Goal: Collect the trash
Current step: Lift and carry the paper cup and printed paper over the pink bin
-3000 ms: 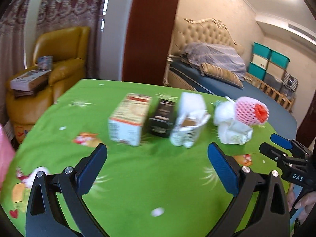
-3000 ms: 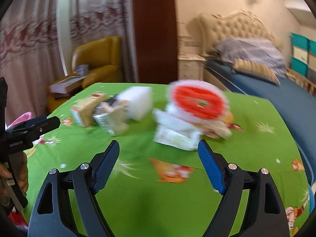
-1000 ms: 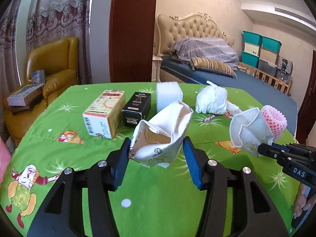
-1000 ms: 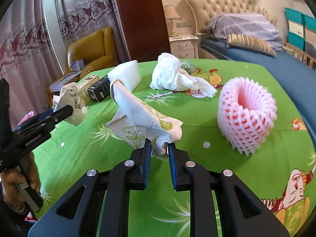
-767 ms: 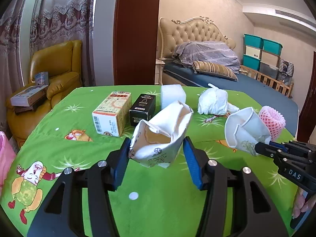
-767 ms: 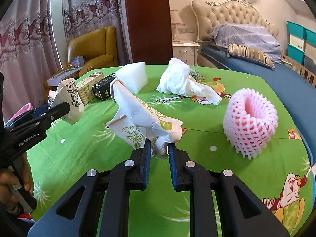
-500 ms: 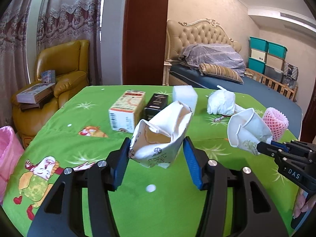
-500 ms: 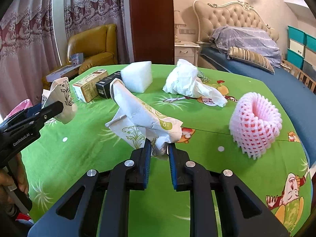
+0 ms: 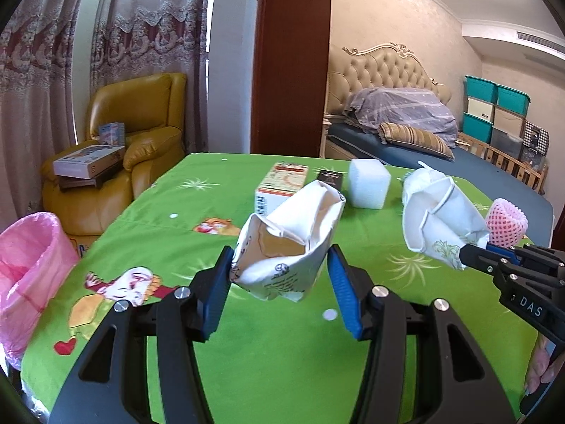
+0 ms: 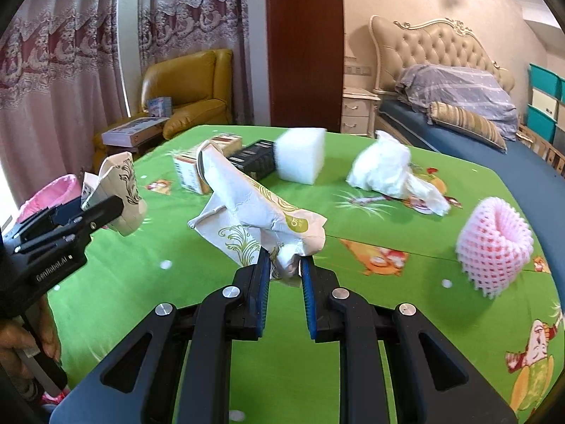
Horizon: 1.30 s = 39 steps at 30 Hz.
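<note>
My left gripper point(image 9: 279, 279) is shut on a crushed white paper cup point(image 9: 289, 243) and holds it above the green tablecloth point(image 9: 183, 247). It also shows in the right wrist view point(image 10: 116, 194). My right gripper point(image 10: 285, 265) is shut on a second crumpled paper cup point(image 10: 257, 208), also seen in the left wrist view point(image 9: 438, 222). A pink-lined trash bin point(image 9: 31, 275) stands off the table's left edge, to the left of both grippers; it also shows in the right wrist view point(image 10: 46, 194).
On the table lie a pink foam fruit net point(image 10: 494, 243), a crumpled white tissue wad point(image 10: 392, 173), a white foam block point(image 10: 300, 155), a black box point(image 10: 254, 159) and an orange-and-white carton point(image 9: 282, 187). A yellow armchair point(image 9: 137, 134) stands beyond the far left corner.
Both grippers closed on their cups and lifted them from the table, then moved back and leftward. The pink trash bin has come into view at the left.
</note>
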Available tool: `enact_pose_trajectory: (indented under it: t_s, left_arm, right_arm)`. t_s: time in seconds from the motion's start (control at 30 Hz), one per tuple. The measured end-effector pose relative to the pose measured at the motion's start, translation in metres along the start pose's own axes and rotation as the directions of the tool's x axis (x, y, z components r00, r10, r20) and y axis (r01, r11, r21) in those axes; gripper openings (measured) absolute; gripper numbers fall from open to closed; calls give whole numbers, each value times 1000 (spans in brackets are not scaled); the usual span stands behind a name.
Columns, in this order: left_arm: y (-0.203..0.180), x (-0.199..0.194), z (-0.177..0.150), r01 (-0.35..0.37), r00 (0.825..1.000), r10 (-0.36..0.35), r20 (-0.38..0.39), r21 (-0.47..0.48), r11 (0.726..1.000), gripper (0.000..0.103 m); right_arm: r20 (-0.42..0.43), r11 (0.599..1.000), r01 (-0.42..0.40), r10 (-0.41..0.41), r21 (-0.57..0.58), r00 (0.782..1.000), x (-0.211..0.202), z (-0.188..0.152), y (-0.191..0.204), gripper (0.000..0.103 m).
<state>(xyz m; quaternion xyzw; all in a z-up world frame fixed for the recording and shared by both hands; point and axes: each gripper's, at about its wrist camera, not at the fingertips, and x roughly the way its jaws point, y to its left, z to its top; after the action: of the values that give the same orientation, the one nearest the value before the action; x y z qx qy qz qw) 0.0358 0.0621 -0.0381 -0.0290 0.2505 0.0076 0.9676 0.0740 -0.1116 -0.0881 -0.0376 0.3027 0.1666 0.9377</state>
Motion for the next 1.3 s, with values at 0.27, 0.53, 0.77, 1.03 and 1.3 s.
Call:
enact_pose_trajectory:
  t_s: [0.27,0.53,0.77,1.03,1.3]
  left_arm:
    - [35,-21,-6,-56,998,56,23,-27,998,53]
    - [86,-52,-11,-132,990,136,44,-83,988,53]
    - [146,-89,-14,-234,968,244,59,-135,963,53]
    - [231,-137,-11,-362,918,387,84,-213,907,53]
    - [287,-142,-16,-363,918,393,57,-284,888,51]
  right_arm:
    - [12,997,-65,66,-52,998,3,12,42,18]
    - [17,979,-154,157,-133,987,9,24,97,18]
    - [6,947,-231,239,-224,971,16,42,157,18]
    - [-24,886,-319,330,-336,944,29,58,234,18]
    - [-35,861,-370,382,-349,923,35,69,278,18]
